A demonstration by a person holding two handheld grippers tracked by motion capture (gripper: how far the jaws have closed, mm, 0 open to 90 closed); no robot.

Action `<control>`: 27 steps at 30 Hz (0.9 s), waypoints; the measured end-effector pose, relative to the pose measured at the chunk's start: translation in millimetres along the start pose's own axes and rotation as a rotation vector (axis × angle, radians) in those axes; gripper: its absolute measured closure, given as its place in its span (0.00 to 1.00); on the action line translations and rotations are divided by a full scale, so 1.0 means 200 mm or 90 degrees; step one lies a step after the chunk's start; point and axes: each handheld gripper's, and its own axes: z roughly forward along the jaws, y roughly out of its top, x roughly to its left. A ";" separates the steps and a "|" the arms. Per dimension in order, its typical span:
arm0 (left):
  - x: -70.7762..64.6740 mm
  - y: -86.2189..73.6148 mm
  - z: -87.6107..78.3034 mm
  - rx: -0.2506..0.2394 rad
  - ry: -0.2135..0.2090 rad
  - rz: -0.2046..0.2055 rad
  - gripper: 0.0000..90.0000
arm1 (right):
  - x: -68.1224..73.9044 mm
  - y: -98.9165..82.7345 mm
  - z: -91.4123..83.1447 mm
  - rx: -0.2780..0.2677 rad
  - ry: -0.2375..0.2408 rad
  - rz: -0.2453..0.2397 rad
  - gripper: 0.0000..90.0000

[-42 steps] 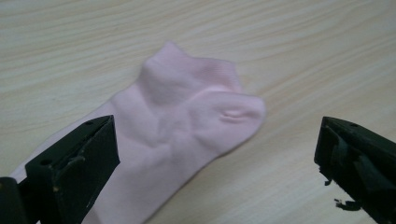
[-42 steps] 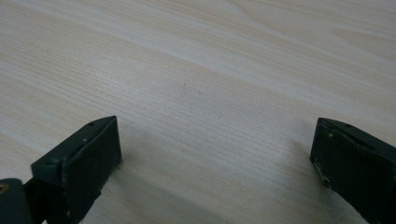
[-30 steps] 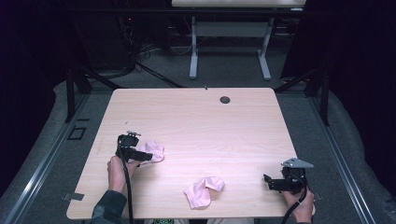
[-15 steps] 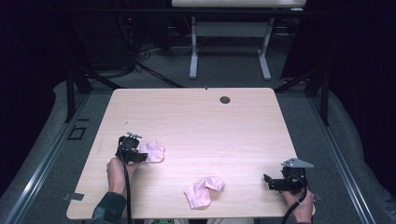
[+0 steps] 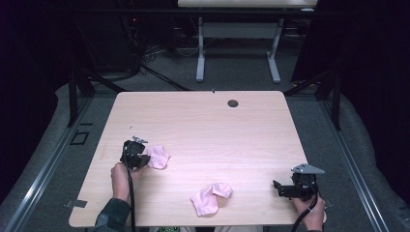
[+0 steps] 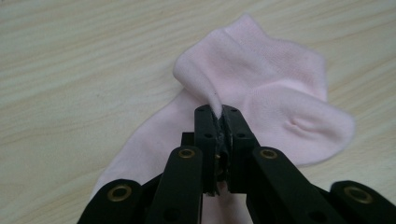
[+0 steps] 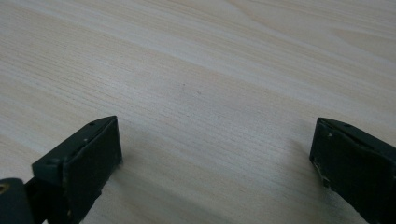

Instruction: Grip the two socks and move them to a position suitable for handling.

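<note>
left tongs (image 6: 221, 114): jaws have just been closing, now pinched tight on a raised fold of the small pale-pink cotton ankle sock (image 6: 261, 88); fabric is clamped between the pads.
held sock place: about 8 o'clock on the light wood-grain surface (image 5: 203, 125), flat except for the pinched ridge, touching the left tongs (image 5: 137, 157) on their 3 o'clock side.
second sock: crumpled pale-pink sock (image 5: 210, 197) at about 6 o'clock near the front edge, well apart from both tongs, untouched.
right tongs (image 7: 215, 154): jaws spread wide, nothing between them, bare wood underneath; parked at about 4 o'clock (image 5: 285, 189).
change: in the earlier high views the left jaws were wider around the sock edge; now the grip is made.
meaning: grasp step looks done, judged ready to lift or drag the sock; thin pinch could slip.
</note>
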 end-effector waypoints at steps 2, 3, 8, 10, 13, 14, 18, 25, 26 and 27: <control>-0.01 0.01 -0.02 -0.011 -0.006 0.003 0.96 | 0.00 0.00 0.00 0.002 -0.002 -0.001 0.01; -0.03 0.02 -0.05 -0.016 -0.011 0.013 0.96 | 0.00 0.00 0.00 0.002 -0.002 -0.001 0.01; -0.13 0.11 -0.15 -0.056 -0.045 0.047 0.96 | 0.00 0.00 0.00 0.002 -0.002 -0.001 0.01; -0.18 0.14 -0.18 -0.068 -0.049 0.072 0.96 | 0.00 0.00 0.00 0.002 -0.002 -0.001 0.01; -0.26 0.18 -0.21 -0.084 -0.069 0.097 0.96 | 0.00 0.00 0.00 0.002 -0.002 -0.001 0.01; -0.31 0.21 -0.22 -0.090 -0.091 0.106 0.96 | 0.00 0.00 0.00 0.001 -0.002 -0.001 0.01; -0.38 0.25 -0.22 -0.094 -0.117 0.120 0.96 | 0.00 0.00 0.00 -0.001 0.000 0.000 0.01; -0.58 0.34 -0.17 -0.090 -0.159 0.166 0.96 | 0.00 0.00 0.00 -0.001 0.000 0.000 0.02; -0.63 0.36 -0.14 -0.083 -0.167 0.176 0.96 | 0.00 0.00 0.00 -0.001 0.000 0.000 0.02; -0.66 0.37 -0.12 -0.078 -0.171 0.180 0.95 | 0.00 0.00 0.00 -0.001 0.000 0.000 0.02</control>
